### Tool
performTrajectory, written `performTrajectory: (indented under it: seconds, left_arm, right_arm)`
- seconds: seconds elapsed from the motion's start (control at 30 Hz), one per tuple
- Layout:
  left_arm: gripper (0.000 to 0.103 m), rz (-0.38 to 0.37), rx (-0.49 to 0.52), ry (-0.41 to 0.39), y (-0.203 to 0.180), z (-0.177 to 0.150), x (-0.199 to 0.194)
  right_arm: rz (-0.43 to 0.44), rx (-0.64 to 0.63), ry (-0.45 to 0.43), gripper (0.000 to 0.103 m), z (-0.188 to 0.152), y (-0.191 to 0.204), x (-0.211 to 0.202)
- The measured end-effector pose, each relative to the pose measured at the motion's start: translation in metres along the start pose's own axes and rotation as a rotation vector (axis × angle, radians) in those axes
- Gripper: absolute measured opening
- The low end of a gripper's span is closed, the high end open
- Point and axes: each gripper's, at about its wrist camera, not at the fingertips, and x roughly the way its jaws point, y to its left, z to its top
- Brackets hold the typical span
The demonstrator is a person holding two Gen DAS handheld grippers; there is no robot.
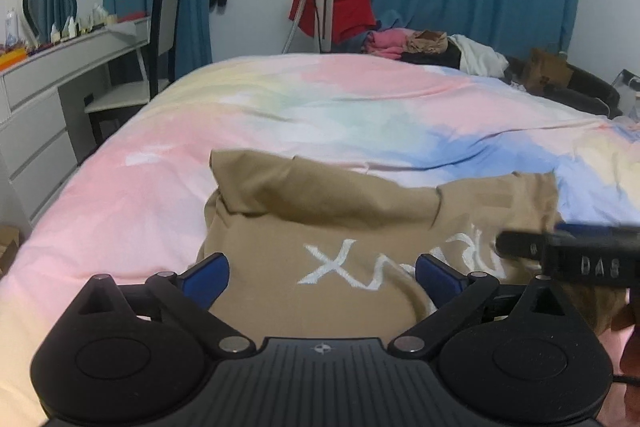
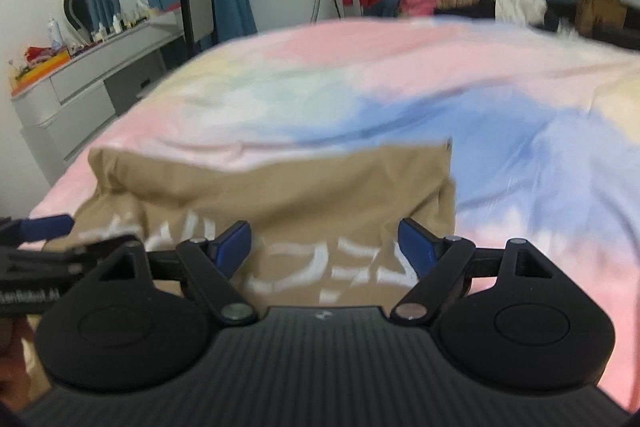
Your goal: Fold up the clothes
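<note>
Both our grippers — left gripper (image 1: 322,277), right gripper (image 2: 325,246) — hang wide, empty over the tan shirt (image 1: 360,211), seemingly mid-fold; next we pinch an edge.

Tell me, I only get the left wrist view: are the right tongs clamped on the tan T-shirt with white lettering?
Observer: No, the right tongs stand open, blue pads apart, over the tan T-shirt with white lettering.
Operator: Is the shirt's right edge near them?
Observer: Yes, it ends just outside their right-hand pad, on the pastel tie-dye bedspread.
Operator: Anything pinched between the pads?
Observer: No, only lettered fabric shows below the gap; nothing is pinched.
</note>
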Motion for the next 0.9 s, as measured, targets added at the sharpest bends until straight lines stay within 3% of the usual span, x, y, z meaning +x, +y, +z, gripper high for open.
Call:
performTrajectory:
  seconds: [0.37,0.67,0.9]
  left_arm:
    - [0.102,0.012,0.031,-0.027,-0.001,-0.014,0.010]
    - [0.101,-0.001,-0.013,-0.074,-0.006,-0.011,-0.050]
    - [0.101,0.038,-0.030,0.035,-0.010,-0.034,-0.052]
  right_arm:
    - [-0.007,-0.014,-0.064,0.084,-0.019,0.004,0.006]
    - [0.000,0.022,-0.098,0.082,-0.012,0.004,-0.045]
    - [-0.025,-0.030,-0.012,0.083,-0.032,0.011,-0.044]
